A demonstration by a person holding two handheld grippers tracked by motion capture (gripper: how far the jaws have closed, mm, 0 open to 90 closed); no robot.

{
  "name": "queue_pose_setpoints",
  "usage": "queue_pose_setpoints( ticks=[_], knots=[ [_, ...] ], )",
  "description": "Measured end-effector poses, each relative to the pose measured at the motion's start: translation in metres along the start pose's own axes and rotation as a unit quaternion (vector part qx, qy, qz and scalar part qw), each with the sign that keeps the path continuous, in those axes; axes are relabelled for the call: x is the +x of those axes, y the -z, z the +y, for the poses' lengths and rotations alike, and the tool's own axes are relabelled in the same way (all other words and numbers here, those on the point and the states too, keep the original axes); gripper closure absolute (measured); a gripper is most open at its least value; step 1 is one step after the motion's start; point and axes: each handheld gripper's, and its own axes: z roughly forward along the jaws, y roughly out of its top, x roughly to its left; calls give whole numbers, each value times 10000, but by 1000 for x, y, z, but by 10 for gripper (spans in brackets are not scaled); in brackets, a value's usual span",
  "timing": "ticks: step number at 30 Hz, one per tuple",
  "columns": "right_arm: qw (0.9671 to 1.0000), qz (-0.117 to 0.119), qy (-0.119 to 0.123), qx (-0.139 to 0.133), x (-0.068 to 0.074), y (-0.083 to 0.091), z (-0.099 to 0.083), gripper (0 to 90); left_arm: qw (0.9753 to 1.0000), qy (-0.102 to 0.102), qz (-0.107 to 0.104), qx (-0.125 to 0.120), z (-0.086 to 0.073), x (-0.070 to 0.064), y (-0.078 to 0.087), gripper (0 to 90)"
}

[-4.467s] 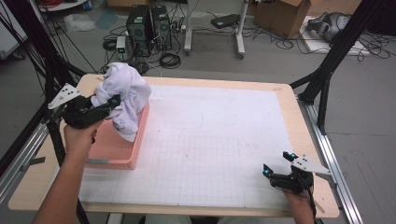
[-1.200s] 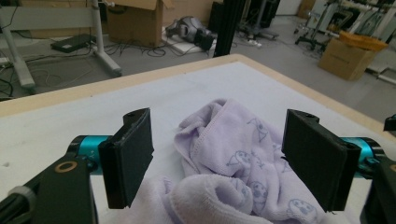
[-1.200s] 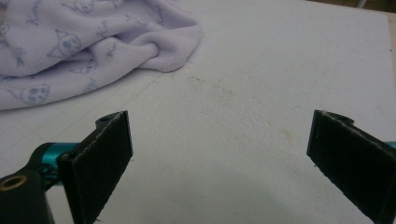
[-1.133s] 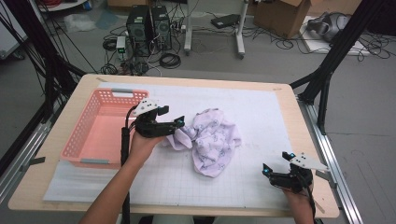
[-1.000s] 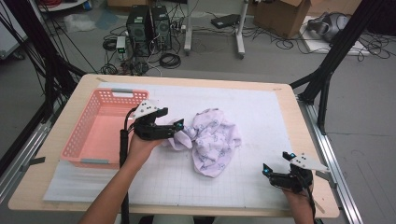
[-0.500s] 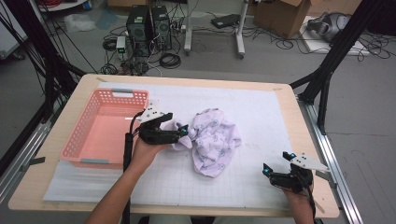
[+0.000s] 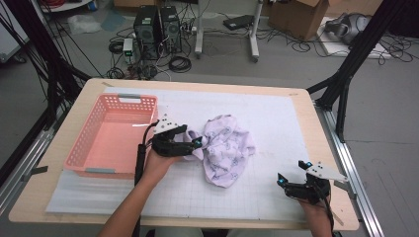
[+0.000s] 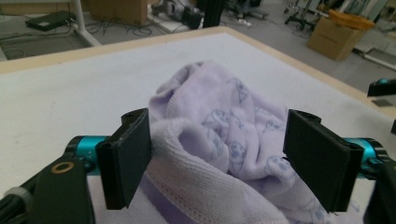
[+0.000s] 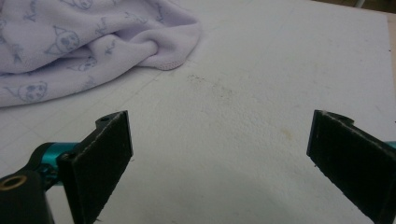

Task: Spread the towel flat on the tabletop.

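A crumpled lavender towel with a small printed pattern lies in the middle of the white mat. My left gripper is at the towel's left edge. In the left gripper view its jaws stand wide apart, and a thick fold of the towel bulges between them against the left jaw, so the left gripper is open. My right gripper rests near the mat's front right, well apart from the towel. The right gripper is open over bare mat, with the towel ahead to its left.
A pink plastic basket stands at the table's left, just behind my left hand, with nothing in it. The wooden table edge runs close on the right. Black frame legs, computers and cables are on the floor beyond.
The towel, held over the basket 4.5 s ago, now lies mid-mat. Over the last second my left gripper has shifted slightly toward the front along the towel's edge. The right gripper has not moved.
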Motion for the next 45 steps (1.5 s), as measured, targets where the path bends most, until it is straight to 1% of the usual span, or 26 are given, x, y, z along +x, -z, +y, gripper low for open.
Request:
queue_pose_setpoints(
  ticks=[2, 6, 10, 14, 16, 18, 20, 21, 22, 23, 24, 25, 26, 27, 29, 30, 32, 34, 35, 37, 39, 40, 42, 43, 44, 45],
  knots=[
    [10000, 9, -26, 3, -1, 0, 0, 53, 9999, 28, 8, 112, -3, -1, -7, 244],
    [9999, 49, -109, -10, -2, 0, 0, 53, 9996, -15, 29, 266, -6, -4, -20, 238],
    [10000, 38, -45, -38, -1, 1, 0, 53, 9992, 21, 65, 385, -8, -8, -32, 235],
    [10000, 56, -58, -41, -1, 1, 0, 53, 9974, -208, 207, 665, -12, -15, -45, 269],
    [9999, 68, -70, -37, -1, 1, 0, 53, 9958, -369, 291, 791, -14, -17, -50, 266],
    [9999, 63, -100, -38, -2, 1, 0, 53, 9947, -453, 330, 865, -15, -18, -54, 265],
    [9998, 62, -142, -160, -2, 0, 2, 53, 9934, -544, 360, 945, -17, -18, -58, 265],
    [9993, 145, -259, -225, -1, -2, 4, 53, 9923, -631, 382, 996, -19, -18, -60, 267],
    [9992, 187, -242, -260, 0, -4, 7, 53, 9909, -735, 437, 1041, -20, -18, -62, 279],
    [9994, 196, -160, -246, 3, -7, 11, 53, 9899, -798, 503, 1059, -21, -18, -63, 317],
    [9997, 209, 23, -122, 9, -17, 21, 53, 9887, -863, 581, 1077, -21, -18, -64, 457],
    [9997, 209, 23, -122, 9, -17, 21, 53, 9881, -939, 594, 1060, -21, -17, -63, 457],
    [9998, 172, 124, -55, 12, -24, 27, 53, 9881, -964, 567, 1059, -21, -16, -62, 554],
    [9998, 137, 161, 20, 15, -31, 32, 53, 9879, -958, 584, 1072, -21, -16, -61, 610],
    [9996, 213, 150, 138, 18, -47, 42, 53, 9874, -983, 603, 1084, -19, -17, -60, 668],
    [9992, 251, 155, 255, 20, -56, 47, 53, 9884, -913, 596, 1060, -18, -16, -59, 677],
    [9980, 313, 213, 504, 24, -73, 55, 53, 9911, -696, 556, 994, -17, -12, -56, 684],
    [9965, 533, 227, 597, 27, -88, 61, 54, 9929, -530, 553, 911, -17, -9, -53, 688],
    [9953, 682, 224, 654, 29, -94, 63, 80, 9936, -476, 541, 866, -16, -7, -52, 690],
    [9926, 899, 321, 754, 34, -106, 66, 233, 9948, -343, 542, 786, -14, -4, -48, 698],
    [9899, 991, 379, 939, 37, -119, 67, 208, 9959, -172, 578, 678, -13, 0, -43, 701],
    [9893, 982, 344, 1024, 38, -126, 68, 209, 9966, -49, 550, 617, -12, 3, -40, 702],
    [9881, 961, 185, 1190, 39, -137, 69, 230, 9977, 324, 385, 448, -11, 9, -33, 702],
    [9874, 984, 122, 1233, 39, -141, 71, 279, 9978, 392, 351, 410, -11, 11, -30, 702],
    [9857, 1081, 106, 1286, 40, -143, 73, 351, 9979, 356, 358, 404, -11, 12, -27, 702],
    [9850, 1094, 183, 1324, 43, -144, 75, 433, 9979, 333, 383, 392, -11, 12, -25, 702]
  ],
)
